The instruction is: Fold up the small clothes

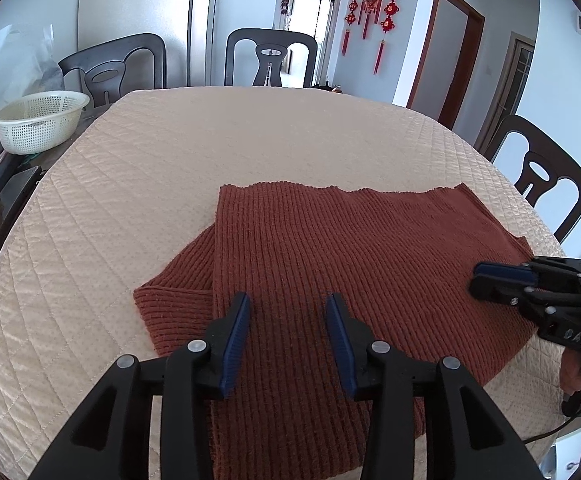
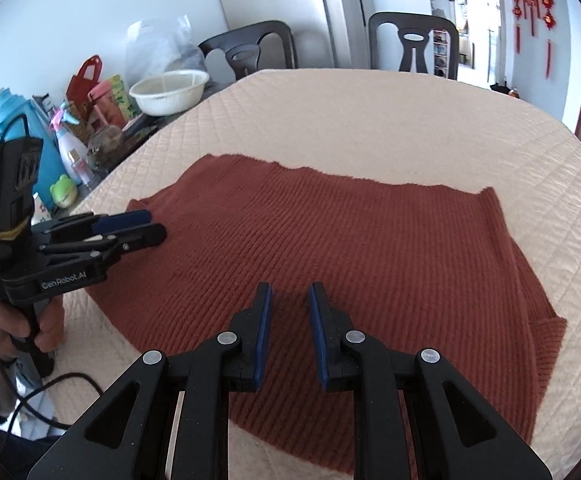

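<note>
Rust-brown ribbed knit sweater (image 1: 330, 264) partly folded on quilted beige table cover (image 1: 170, 160); further folds outstanding. Left gripper (image 1: 287, 300), right gripper (image 2: 289, 290): both agape, empty.

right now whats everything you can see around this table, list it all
sweater: 1, rust-brown ribbed knit, partly folded on the quilted cover, one sleeve sticking out at its side
quilted table cover: 1, cream, spread over the table
colander basket: 1, white perforated plastic, off the cover's far left corner
dining chairs: 3 in view, dark wood, around the table's far and right sides
knot ornaments: 1 cluster, red, on the far wall
bottles and bags: several, blue, pink, white and red, crowded left of the table
frog-shaped container: 1, green, among the bottles
left gripper: 1, black with blue pads, open over the sweater
right gripper: 1, black with blue pads, open over the sweater
</note>
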`<action>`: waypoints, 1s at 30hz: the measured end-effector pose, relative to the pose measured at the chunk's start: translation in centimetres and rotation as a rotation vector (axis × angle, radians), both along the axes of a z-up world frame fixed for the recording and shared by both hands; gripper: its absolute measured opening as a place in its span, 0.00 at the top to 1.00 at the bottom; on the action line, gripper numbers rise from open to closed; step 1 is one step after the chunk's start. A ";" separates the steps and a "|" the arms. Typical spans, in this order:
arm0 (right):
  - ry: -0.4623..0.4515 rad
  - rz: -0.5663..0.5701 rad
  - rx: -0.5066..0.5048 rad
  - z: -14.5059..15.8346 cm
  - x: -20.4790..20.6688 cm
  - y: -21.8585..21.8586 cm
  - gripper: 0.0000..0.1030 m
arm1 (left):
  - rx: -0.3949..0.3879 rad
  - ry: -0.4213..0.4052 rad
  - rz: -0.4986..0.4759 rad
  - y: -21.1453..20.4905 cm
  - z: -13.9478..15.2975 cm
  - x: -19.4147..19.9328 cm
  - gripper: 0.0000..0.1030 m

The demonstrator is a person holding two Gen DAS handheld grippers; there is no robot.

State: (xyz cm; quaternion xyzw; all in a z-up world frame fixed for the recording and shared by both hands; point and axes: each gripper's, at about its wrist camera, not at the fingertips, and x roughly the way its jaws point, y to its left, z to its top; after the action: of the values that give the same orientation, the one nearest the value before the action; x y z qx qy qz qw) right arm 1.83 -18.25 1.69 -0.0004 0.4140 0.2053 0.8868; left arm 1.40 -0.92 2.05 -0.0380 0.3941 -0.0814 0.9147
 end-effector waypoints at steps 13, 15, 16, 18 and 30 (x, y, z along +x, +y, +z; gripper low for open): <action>-0.041 0.050 -0.039 0.2 -2.7 1.2 0.81 | -0.042 -0.021 0.008 0.5 0.9 -0.7 0.58; -0.041 0.059 -0.029 0.3 -3.1 1.1 0.81 | -0.041 -0.033 0.019 1.0 1.2 -1.1 0.58; -0.039 0.065 -0.026 0.4 -3.3 1.1 0.81 | -0.041 -0.038 0.029 1.3 1.3 -1.2 0.58; -0.037 0.070 -0.023 0.3 -3.3 1.3 0.81 | -0.045 -0.042 0.052 2.0 1.4 -1.3 0.57; -0.032 0.047 -0.003 0.0 0.7 1.9 0.81 | -0.100 0.042 0.138 4.3 -0.6 -1.4 0.44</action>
State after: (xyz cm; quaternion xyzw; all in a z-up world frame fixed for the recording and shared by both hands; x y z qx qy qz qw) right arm 2.50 -16.34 1.72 -0.0147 0.3999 0.2255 0.8883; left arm 0.02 3.41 1.47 -0.1123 0.4051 -0.0370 0.9066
